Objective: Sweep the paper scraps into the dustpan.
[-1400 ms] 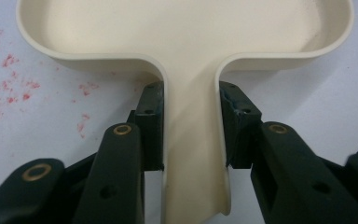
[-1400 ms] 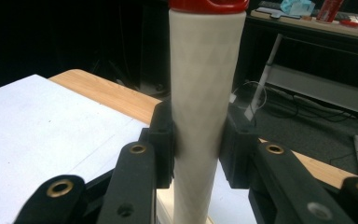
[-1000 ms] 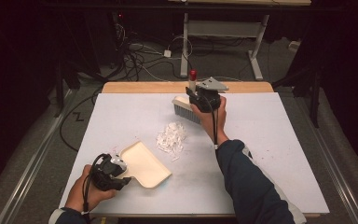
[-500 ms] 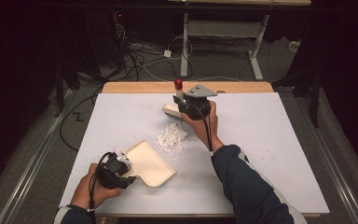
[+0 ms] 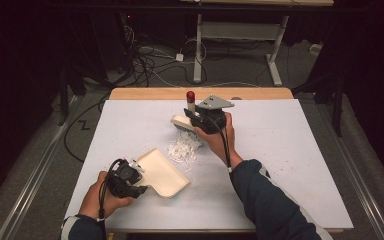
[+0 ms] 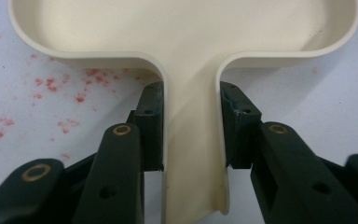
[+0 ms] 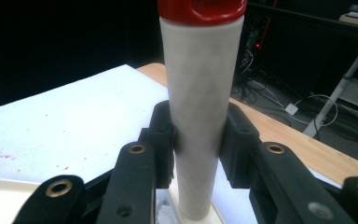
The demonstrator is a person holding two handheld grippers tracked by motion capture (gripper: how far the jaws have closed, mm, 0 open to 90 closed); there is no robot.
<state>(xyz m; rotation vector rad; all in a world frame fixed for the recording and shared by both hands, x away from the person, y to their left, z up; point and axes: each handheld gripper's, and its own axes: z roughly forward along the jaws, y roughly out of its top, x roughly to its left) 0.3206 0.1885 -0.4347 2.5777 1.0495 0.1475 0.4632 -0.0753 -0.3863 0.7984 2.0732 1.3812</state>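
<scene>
L gripper (image 6: 191, 135) clamps dustpan (image 5: 162, 171) handle, pan flat on table (image 5: 290, 145) near front-left. R gripper (image 7: 196, 140) grips brush (image 5: 184, 121) handle, brush just behind paper scraps (image 5: 182, 150) mid-table.

Your right gripper (image 5: 196, 121) carries the white-handled brush with the red cap (image 5: 190, 102) leftward and nearer you, from the table's far edge. Its head now hangs just behind the small heap of white paper scraps (image 5: 183, 149).
</scene>
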